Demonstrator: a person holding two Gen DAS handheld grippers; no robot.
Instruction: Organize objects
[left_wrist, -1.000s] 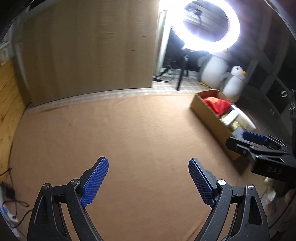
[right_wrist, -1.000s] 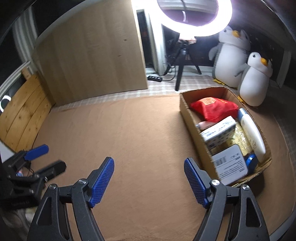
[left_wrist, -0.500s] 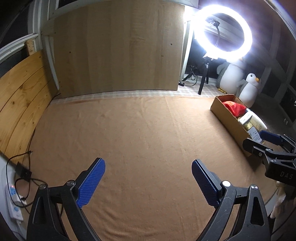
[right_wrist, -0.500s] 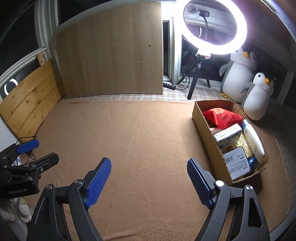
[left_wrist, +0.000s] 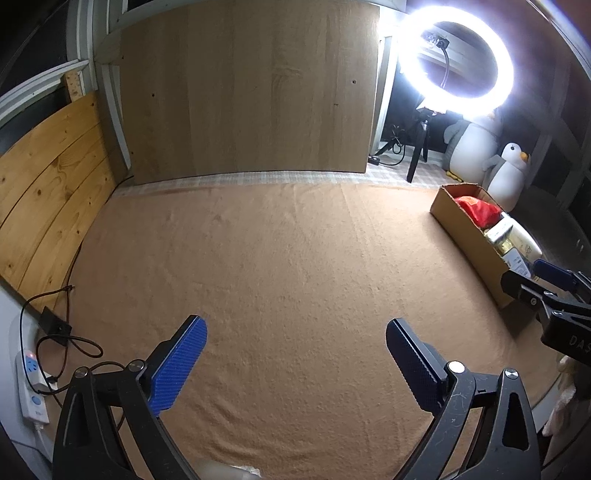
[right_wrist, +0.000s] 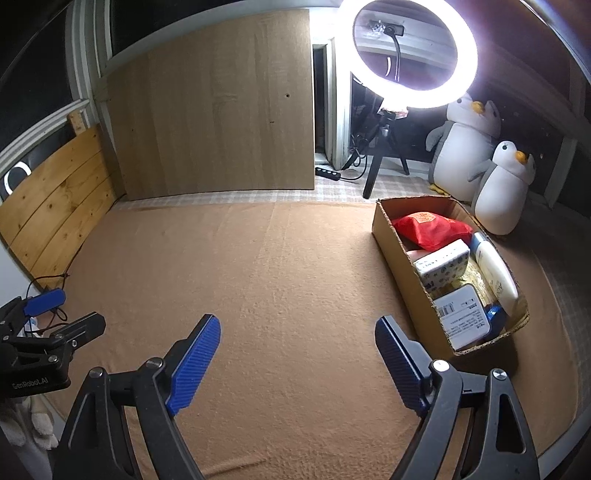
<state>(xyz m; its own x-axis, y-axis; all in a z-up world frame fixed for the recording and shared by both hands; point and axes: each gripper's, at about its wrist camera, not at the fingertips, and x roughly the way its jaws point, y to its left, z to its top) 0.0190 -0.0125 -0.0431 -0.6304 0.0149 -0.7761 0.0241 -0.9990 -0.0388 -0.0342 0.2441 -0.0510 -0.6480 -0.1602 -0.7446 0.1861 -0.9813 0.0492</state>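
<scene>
A cardboard box (right_wrist: 402, 273) sits on the brown cloth (right_wrist: 288, 280) at the right, also visible in the left wrist view (left_wrist: 465, 236). It holds a red pouch (right_wrist: 432, 227), a white patterned carton (right_wrist: 441, 264), a cream bottle (right_wrist: 495, 273) and a white labelled box (right_wrist: 463, 317). My right gripper (right_wrist: 297, 321) hangs open over bare cloth just left of the box, nothing between its blue pads. My left gripper (left_wrist: 295, 325) hovers further left over bare cloth; its jaws are opening and hold nothing. Each gripper shows at the edge of the other's view (left_wrist: 532, 278) (right_wrist: 74, 310).
A lit ring light (right_wrist: 410, 55) on a tripod and two plush penguins (right_wrist: 502, 188) stand behind the box. A wooden board (right_wrist: 214, 129) leans at the back, and plank panelling (left_wrist: 48, 184) lines the left side. A power strip (left_wrist: 33, 387) with cables lies at the left edge.
Both views have drawn back and swung left, so the box sits smaller and further right and the plank panelling has appeared. Both grippers' jaws stand wider apart.
</scene>
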